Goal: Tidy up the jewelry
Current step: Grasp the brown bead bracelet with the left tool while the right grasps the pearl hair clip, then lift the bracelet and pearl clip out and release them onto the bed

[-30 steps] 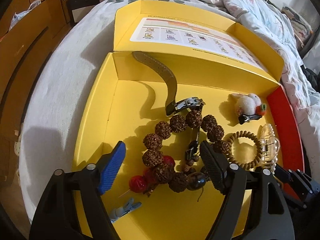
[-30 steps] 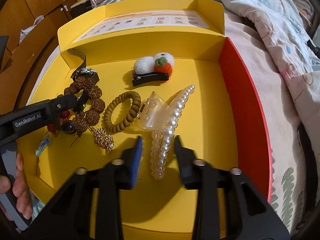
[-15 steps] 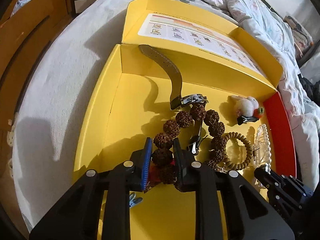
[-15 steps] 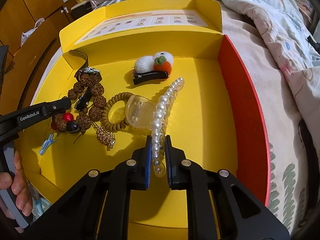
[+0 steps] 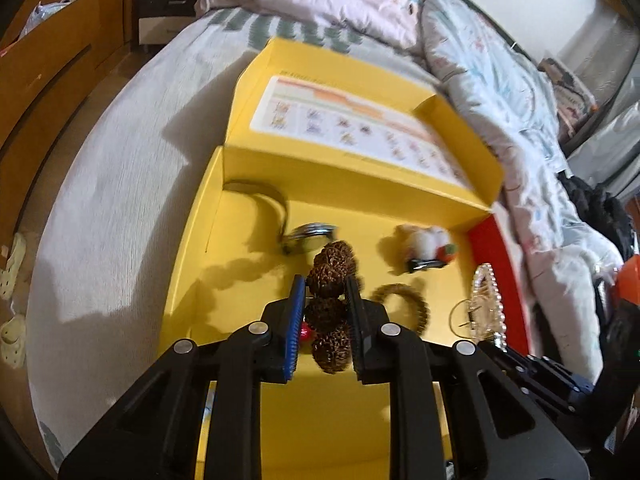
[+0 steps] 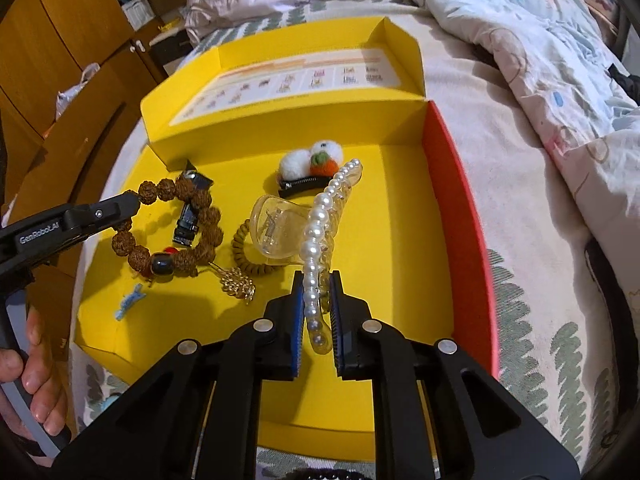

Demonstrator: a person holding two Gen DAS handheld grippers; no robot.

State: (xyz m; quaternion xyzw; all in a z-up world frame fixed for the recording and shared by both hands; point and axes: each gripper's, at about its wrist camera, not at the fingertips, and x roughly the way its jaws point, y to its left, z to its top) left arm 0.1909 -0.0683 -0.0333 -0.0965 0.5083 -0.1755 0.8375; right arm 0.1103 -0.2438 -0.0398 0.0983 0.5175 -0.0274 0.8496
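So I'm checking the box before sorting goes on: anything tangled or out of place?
Yes. The watch lies threaded through the bead bracelet that the left hand-held gripper grips, so lifting may drag it. The pearl clip in the right hand-held gripper overlaps the coil tie.

Bed (image 6: 520, 240) carries open yellow box (image 6: 400, 208), rumpled quilt (image 6: 540, 40).

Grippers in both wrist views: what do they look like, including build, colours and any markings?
Both are black plastic frames with round silver screws. The left gripper and right gripper each have one blue ribbed pad and one black pad. White "GenRobot.AI" lettering runs along the left gripper's side. A bare hand holds its grey handle; no sleeve shows.
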